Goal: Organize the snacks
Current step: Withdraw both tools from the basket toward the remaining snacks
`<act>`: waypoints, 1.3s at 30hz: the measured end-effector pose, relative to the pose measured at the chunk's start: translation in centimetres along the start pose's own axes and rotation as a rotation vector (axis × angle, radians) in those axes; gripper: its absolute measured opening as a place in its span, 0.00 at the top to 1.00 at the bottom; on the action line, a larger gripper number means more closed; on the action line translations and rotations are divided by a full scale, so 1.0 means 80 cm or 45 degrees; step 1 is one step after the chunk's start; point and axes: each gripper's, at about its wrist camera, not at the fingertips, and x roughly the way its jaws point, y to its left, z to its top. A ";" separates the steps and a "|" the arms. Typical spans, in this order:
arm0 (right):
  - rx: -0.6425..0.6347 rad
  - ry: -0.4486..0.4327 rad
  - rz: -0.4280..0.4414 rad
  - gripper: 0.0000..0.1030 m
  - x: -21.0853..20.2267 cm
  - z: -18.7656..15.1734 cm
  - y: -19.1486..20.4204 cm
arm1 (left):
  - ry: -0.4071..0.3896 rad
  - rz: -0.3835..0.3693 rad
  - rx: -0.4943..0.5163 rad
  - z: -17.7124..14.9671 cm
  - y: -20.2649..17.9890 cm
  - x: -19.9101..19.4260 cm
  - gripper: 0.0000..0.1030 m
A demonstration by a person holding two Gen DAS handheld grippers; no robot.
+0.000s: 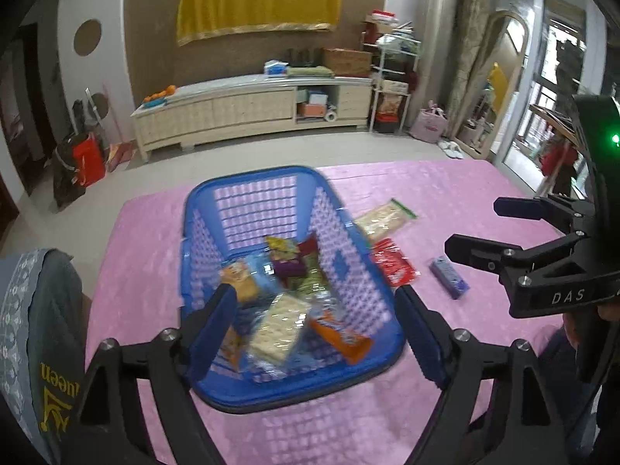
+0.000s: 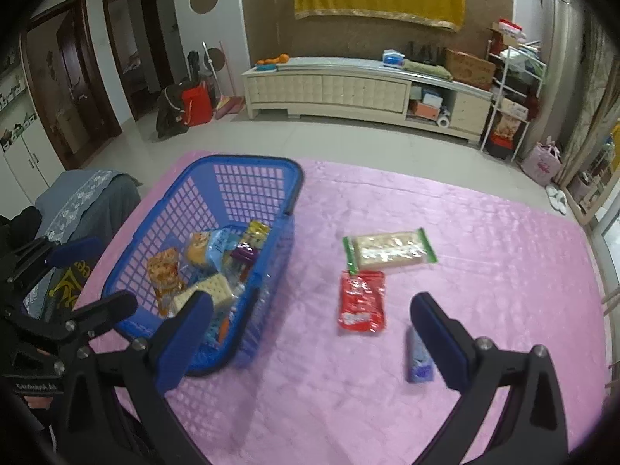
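Here a blue basket is seen on the pink tablecloth, filled with several snack packets. The left gripper is held above it with jaws spread wide and nothing between them. The right gripper is likewise opened wide and empty. Beside the basket, three items are left on the cloth: a cracker pack, a red packet and, somewhat blurred, what is probably a purple-blue bar.

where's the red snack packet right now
The red packet lies flat on the pink tablecloth, just right of the blue basket in the right wrist view, between the green-edged cracker pack and the purple bar.
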 end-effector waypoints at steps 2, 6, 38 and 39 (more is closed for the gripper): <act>0.011 -0.013 -0.015 0.00 -0.011 -0.005 -0.012 | 0.001 -0.012 0.013 0.002 -0.016 0.000 0.21; 0.039 -0.021 -0.032 0.00 -0.029 -0.016 -0.039 | 0.008 -0.032 0.018 0.007 -0.048 0.003 0.20; 0.266 0.163 -0.026 0.00 0.041 -0.063 -0.228 | 0.306 -0.020 -0.156 0.045 -0.175 0.168 0.20; 0.274 0.168 -0.029 0.00 0.047 -0.062 -0.230 | 0.320 -0.025 -0.167 0.045 -0.174 0.177 0.21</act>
